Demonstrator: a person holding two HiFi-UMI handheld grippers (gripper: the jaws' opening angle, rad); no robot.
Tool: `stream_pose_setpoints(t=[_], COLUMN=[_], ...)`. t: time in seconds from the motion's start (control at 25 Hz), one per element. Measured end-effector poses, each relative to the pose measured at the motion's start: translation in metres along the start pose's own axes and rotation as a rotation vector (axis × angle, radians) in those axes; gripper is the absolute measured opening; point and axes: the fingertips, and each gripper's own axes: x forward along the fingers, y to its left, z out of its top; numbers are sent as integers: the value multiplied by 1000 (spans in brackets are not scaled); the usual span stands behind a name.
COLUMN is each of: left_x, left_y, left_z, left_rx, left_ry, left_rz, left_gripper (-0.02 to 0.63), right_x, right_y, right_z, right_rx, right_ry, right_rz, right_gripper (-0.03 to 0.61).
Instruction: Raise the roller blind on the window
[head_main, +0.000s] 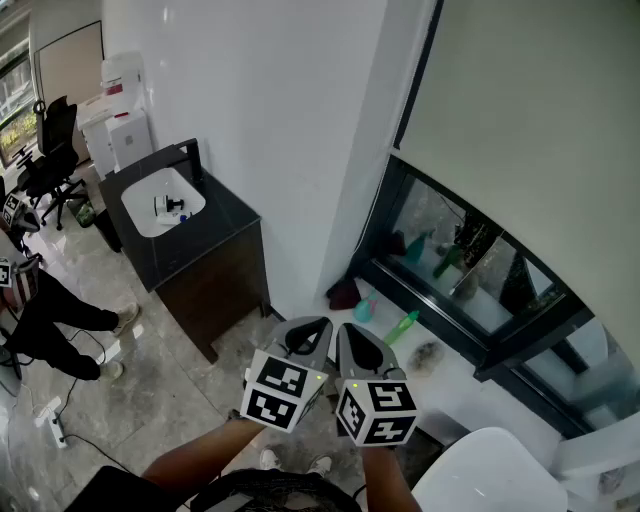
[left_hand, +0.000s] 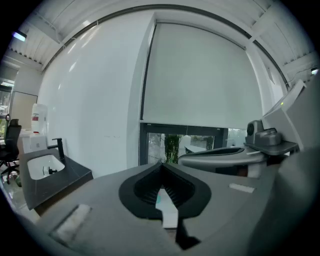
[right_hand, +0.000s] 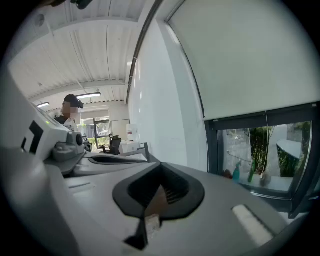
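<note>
Roller blind (head_main: 520, 120) hangs ahead of closed left claw (head_main: 314, 323) and right claw (head_main: 351, 329).

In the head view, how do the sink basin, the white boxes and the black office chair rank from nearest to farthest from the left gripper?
Seen from the left gripper:
1. The sink basin: up and to the left, set in the top of the dark cabinet.
2. The white boxes: beyond the cabinet's far end.
3. The office chair: farthest, near the left edge, past the boxes.
</note>
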Motion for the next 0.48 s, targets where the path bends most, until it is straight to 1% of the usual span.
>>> stream_pose_setpoints(t=[0.48], left_x=[2], left_y=[10], left_z=[-4], left_rx=[-20], left_ry=[-3], left_rz=[-53], left_gripper=[-9], right_x=[9], right_y=[4], right_z=[-5], right_rx=[14], right_ry=[-2], right_rz=[-56], right_gripper=[2])
